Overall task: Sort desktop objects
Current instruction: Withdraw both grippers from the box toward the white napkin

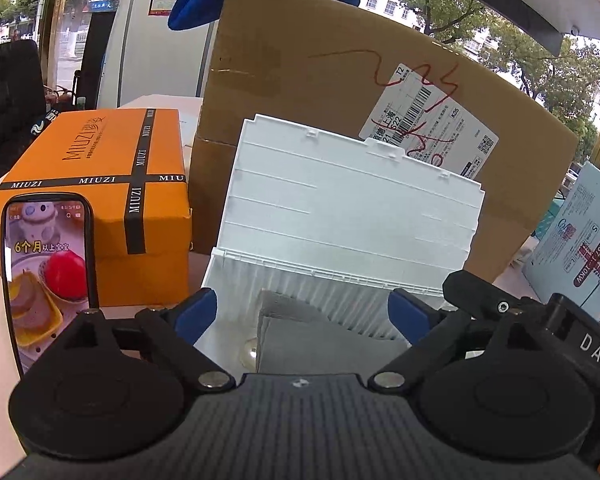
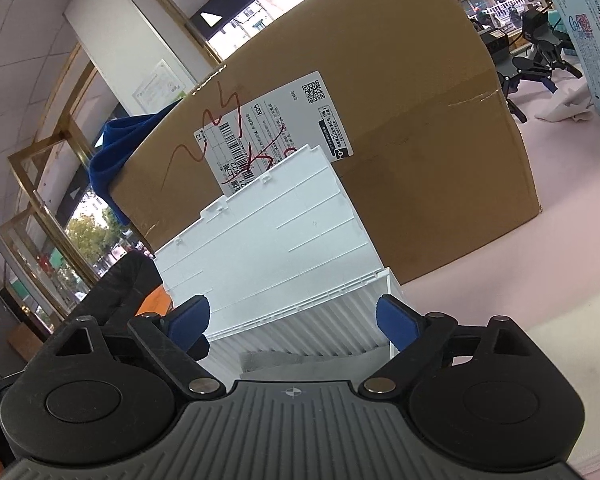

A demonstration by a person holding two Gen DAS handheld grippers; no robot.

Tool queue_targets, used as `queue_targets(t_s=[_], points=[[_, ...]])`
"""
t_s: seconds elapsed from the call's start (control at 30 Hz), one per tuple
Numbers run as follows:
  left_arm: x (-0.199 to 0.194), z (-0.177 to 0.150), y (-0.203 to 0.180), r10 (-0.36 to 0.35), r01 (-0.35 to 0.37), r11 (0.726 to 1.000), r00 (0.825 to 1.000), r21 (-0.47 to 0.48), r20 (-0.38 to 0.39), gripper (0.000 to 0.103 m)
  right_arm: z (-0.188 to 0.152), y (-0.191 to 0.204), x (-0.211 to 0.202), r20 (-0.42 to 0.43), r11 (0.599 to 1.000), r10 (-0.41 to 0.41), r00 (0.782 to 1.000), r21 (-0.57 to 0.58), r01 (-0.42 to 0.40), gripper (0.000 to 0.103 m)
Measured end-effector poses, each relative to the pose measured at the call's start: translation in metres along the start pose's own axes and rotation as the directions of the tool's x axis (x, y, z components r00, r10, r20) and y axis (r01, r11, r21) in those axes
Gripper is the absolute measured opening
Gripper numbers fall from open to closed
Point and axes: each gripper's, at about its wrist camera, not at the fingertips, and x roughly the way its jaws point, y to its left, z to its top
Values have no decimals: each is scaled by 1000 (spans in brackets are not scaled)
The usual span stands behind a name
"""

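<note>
The white plastic box (image 1: 340,240) sits on the pale tabletop (image 2: 540,280) with its lid raised against a big cardboard carton (image 1: 300,80); inside lies a grey folded piece (image 1: 320,336) (cloth or card, hard to say). Both the left gripper (image 1: 304,316) and right gripper (image 2: 294,320) hover over it, fingers spread, holding nothing. Only the left view shows the orange MIUZI box (image 1: 100,200) and a lit phone (image 1: 48,272); only the right shows a black gadget (image 2: 540,56) well beyond the carton.
</note>
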Motion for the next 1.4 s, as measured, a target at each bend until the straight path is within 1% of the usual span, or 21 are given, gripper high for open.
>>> queue_targets(t_s=[0.17, 0.3, 0.4, 0.43, 0.5, 0.57, 0.67, 0.73, 0.8, 0.83, 0.9, 0.97, 1.1, 1.17, 1.2, 1.23, 1.3, 1.4], points=[[-3, -1, -1, 4, -4, 1000, 1000, 0, 19, 96, 0, 0, -3, 12, 1000, 20, 1000, 13, -20, 91], [-5, -3, -2, -1, 1, 1000, 999, -5, 42, 97, -1, 0, -6, 37, 999, 35, 999, 26, -36, 95], [-9, -7, -3, -30, 32, 999, 996, -27, 80, 98, -1, -2, -10, 78, 998, 45, 996, 47, -49, 97], [-11, -8, -4, -52, 55, 998, 994, -34, 98, 99, -1, -2, -12, 95, 997, 49, 994, 54, -54, 99], [-16, -12, -6, -106, 110, 994, 985, -27, 134, 103, 0, -3, -17, 135, 995, 64, 989, 70, -74, 102], [-21, -17, -11, -154, 157, 988, 974, -3, 165, 103, 1, -3, -22, 165, 992, 88, 982, 77, -102, 103], [-29, -26, -26, -205, 192, 978, 957, 82, 203, 103, 1, 0, -29, 202, 988, 128, 971, 56, -142, 103], [-33, -35, -34, -219, 197, 974, 944, 112, 247, 103, 1, 3, -35, 235, 988, 135, 963, 38, -148, 103], [-36, -43, -36, -222, 204, 975, 926, 91, 306, 103, 1, 5, -41, 262, 990, 131, 956, 25, -142, 103], [-36, -47, -36, -228, 213, 974, 920, 81, 319, 103, 2, 5, -44, 270, 990, 126, 955, 19, -137, 103], [-35, -53, -37, -269, 255, 963, 906, 86, 327, 103, 1, 4, -49, 283, 992, 116, 952, 15, -125, 103], [-34, -60, -40, -307, 286, 952, 891, 112, 334, 103, 0, 3, -54, 290, 994, 101, 952, 8, -108, 103], [-34, -81, -53, -358, 300, 931, 865, 208, 351, 103, 2, -5, -67, 306, 998, 66, 950, -15, -64, 103], [-35, -94, -61, -334, 266, 938, 864, 223, 377, 103, 5, -11, -74, 324, 999, 46, 945, -10, -45, 103], [-36, -101, -63, -334, 265, 939, 859, 220, 388, 103, 6, -15, -78, 332, 999, 33, 943, -4, -33, 103], [-36, -106, -63, -342, 281, 937, 857, 207, 385, 103, 7, -19, -81, 336, 1000, 19, 942, -2, -19, 103], [-33, -110, -65, -377, 317, 923, 861, 220, 341, 103, 9, -27, -87, 340, 1000, -7, 940, 3, 6, 103], [-25, -116, -68, -431, 373, 896, 860, 240, 273, 103, 10, -42, -99, 344, 998, -49, 938, -8, 55, 103]])
